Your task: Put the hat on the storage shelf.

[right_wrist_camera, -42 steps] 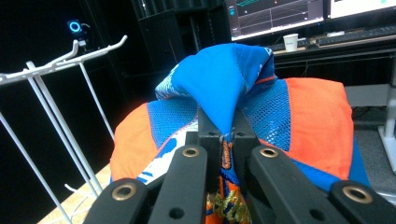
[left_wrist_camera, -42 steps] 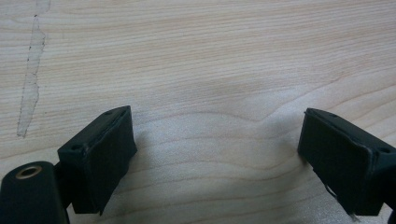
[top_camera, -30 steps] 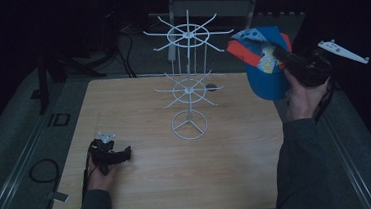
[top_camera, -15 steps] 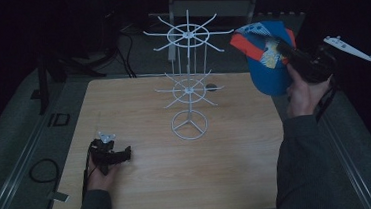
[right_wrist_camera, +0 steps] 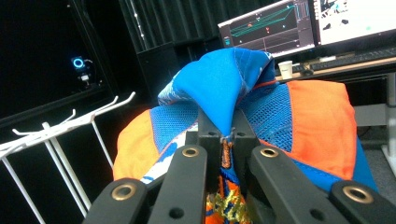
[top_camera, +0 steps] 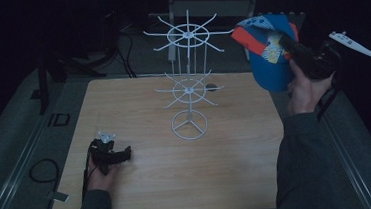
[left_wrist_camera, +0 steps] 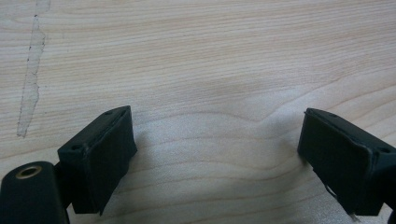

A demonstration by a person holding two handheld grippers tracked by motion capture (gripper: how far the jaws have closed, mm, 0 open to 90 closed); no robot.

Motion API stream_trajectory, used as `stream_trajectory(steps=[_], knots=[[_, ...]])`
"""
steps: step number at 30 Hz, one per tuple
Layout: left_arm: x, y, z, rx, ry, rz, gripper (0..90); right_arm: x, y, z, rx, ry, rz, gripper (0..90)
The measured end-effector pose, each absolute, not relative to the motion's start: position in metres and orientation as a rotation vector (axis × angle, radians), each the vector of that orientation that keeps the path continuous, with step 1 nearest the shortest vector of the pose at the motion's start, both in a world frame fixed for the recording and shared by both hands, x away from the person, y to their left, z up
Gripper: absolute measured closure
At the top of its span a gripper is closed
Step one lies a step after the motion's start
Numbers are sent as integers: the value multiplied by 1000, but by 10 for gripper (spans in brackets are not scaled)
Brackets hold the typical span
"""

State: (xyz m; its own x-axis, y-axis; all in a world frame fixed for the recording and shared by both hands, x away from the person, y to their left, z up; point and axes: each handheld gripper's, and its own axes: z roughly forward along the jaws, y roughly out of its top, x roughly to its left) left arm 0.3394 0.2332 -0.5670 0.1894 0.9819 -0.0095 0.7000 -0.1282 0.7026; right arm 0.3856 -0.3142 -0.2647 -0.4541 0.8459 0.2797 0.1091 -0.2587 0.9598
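Observation:
A blue and orange cap (top_camera: 270, 57) hangs in the air off the table's far right corner, right of the rack's top ring. My right gripper (top_camera: 284, 39) is shut on the cap's fabric, and in the right gripper view the blue cloth (right_wrist_camera: 219, 88) is pinched between the closed jaws of the right gripper (right_wrist_camera: 223, 133). A white wire rack (top_camera: 188, 84) with two tiers of hooks stands mid-table. My left gripper (top_camera: 126, 153) rests on the table at the front left, open, and the left gripper (left_wrist_camera: 215, 149) has bare wood between its pads.
The wooden table (top_camera: 149, 182) has free room in front of the rack and to its right. Rack hooks (right_wrist_camera: 70, 119) reach out at the left of the right gripper view. Monitors (right_wrist_camera: 299, 23) and a desk stand behind the cap. Cables (top_camera: 41, 171) lie on the floor at left.
My right gripper has lifted the cap slightly up and to the right, away from the table. The left gripper has stayed still.

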Motion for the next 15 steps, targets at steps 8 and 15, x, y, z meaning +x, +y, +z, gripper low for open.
stream_trajectory(steps=[8, 15], knots=[[339, 233, -567, 1893, 1571, 634, 115, 385, -316, -261, 1179, 1418, 1803, 876], [339, 233, -567, 1892, 1571, 634, 115, 383, -314, -256, 1158, 1397, 1833, 876]])
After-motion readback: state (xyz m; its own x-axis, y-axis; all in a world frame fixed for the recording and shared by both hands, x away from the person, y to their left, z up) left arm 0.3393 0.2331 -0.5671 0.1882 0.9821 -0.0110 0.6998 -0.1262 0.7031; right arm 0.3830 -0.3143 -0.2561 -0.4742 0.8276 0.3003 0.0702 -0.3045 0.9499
